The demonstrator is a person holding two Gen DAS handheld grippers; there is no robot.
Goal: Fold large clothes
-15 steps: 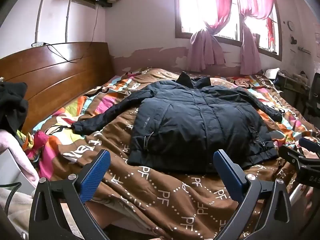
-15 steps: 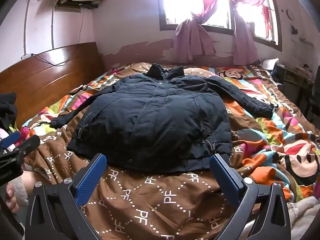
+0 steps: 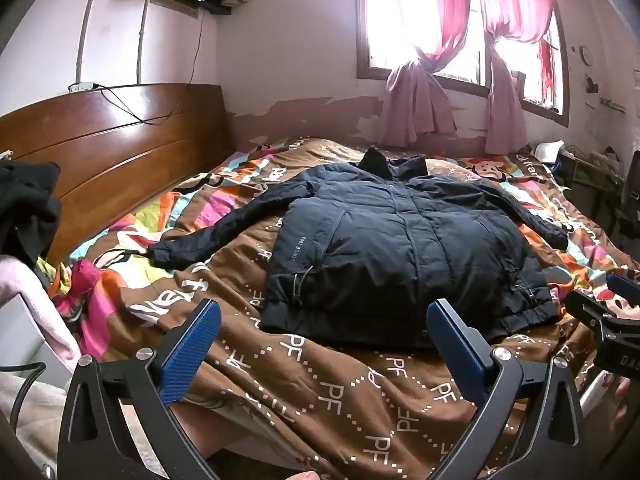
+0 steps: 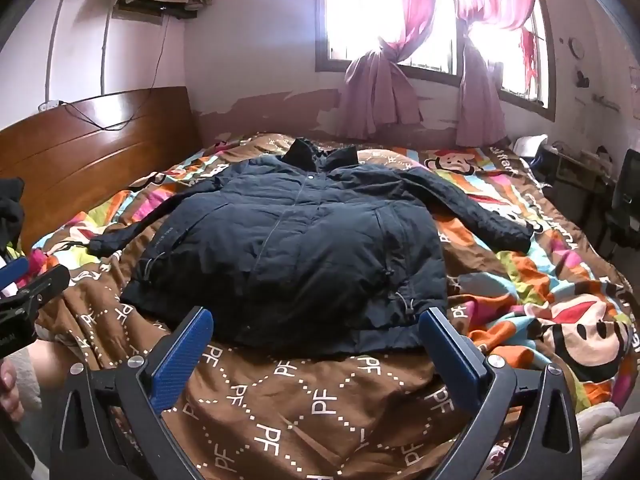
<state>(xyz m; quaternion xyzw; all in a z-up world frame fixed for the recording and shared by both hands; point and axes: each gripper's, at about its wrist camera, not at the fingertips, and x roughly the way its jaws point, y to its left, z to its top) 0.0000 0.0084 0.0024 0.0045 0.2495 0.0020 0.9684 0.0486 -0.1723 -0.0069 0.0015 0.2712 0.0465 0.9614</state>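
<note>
A dark navy padded jacket point(image 3: 404, 252) point(image 4: 296, 260) lies front up and zipped on the bed, collar toward the window, both sleeves spread out to the sides. My left gripper point(image 3: 324, 344) hovers open over the near bed edge, short of the jacket's hem, nothing between its blue pads. My right gripper point(image 4: 316, 352) stands open too, just in front of the hem and holding nothing. Each gripper shows at the edge of the other's view: the right gripper point(image 3: 612, 320) at far right, the left gripper point(image 4: 28, 296) at far left.
The bed wears a brown and multicoloured patterned quilt point(image 3: 320, 400). A wooden headboard point(image 3: 112, 152) runs along the left with dark clothing point(image 3: 28, 208) heaped near it. Pink curtains point(image 3: 420, 100) hang at the window behind. Furniture and clutter point(image 4: 592, 184) stand at right.
Both grippers have crept slightly closer to the jacket's hem; the jacket has not moved.
</note>
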